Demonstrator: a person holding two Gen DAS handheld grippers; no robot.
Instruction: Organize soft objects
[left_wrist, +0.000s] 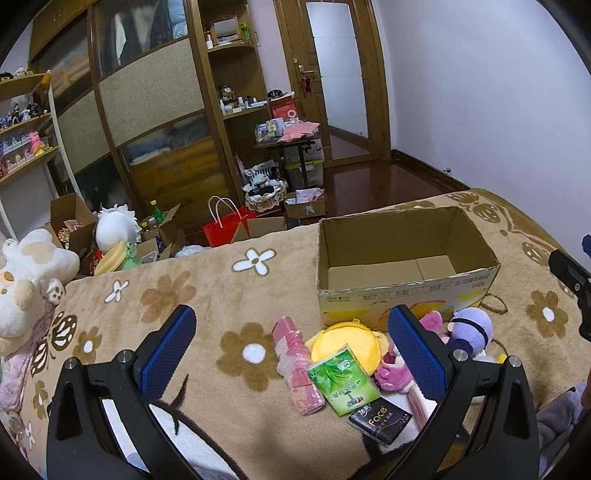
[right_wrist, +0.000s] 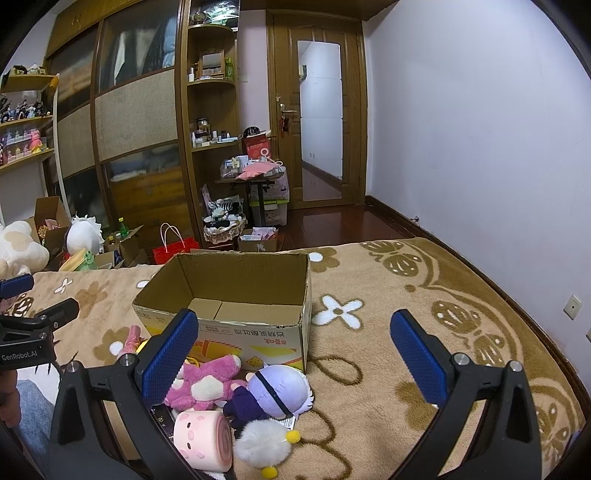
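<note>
Both hand-held grippers hang spread apart and empty. The soft toys (right_wrist: 221, 387) lie on the bed, just near of the cardboard box (right_wrist: 229, 295), nearest the right hand-held gripper (right_wrist: 291, 354), slightly left.

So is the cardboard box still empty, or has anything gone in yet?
Empty as far as can be seen: the cardboard box stands upright and open-topped, and both views show only its bare bottom flaps. The near inside corner is hidden.

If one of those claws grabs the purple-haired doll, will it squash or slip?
Probably squash: the purple-haired plush doll looks stuffed, with a big round head. It likely weighs little. Its fabric should grip the textured blue pads rather than slip.
</note>
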